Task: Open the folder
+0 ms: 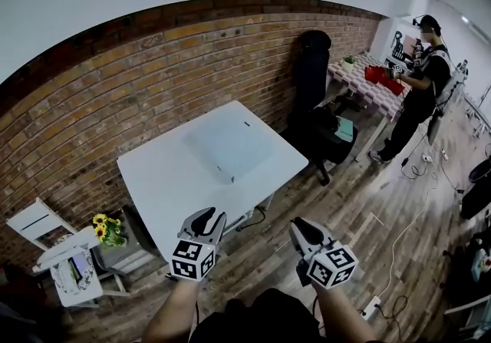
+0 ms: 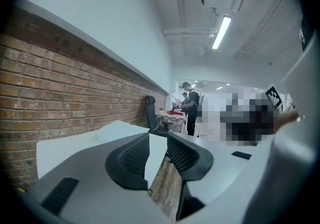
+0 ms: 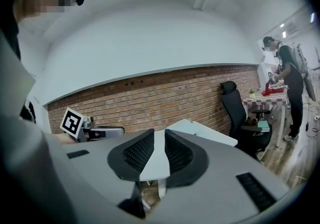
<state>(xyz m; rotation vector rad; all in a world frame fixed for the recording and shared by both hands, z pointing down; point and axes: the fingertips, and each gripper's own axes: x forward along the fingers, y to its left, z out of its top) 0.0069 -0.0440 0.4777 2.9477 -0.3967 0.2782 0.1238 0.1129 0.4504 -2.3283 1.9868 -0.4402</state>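
Observation:
A pale blue translucent folder (image 1: 230, 146) lies flat and closed on the white table (image 1: 153, 180), towards its far side. In the head view both grippers hover over the floor just short of the table's near edge. My left gripper (image 1: 207, 220) points at that edge, its jaws apart with nothing between them. In the left gripper view the jaws (image 2: 157, 154) frame the table corner and floor, with the folder (image 2: 119, 129) beyond. My right gripper (image 1: 304, 232) stands further right, off the table's corner. Its jaws (image 3: 159, 150) show a narrow gap and hold nothing.
A brick wall runs behind the table. A black office chair (image 1: 311, 80) stands to its right. Further right, a person (image 1: 420, 80) works at a chequered table. A small stand with sunflowers (image 1: 107, 230) sits at the left. Cables and a power strip (image 1: 372, 305) lie on the wooden floor.

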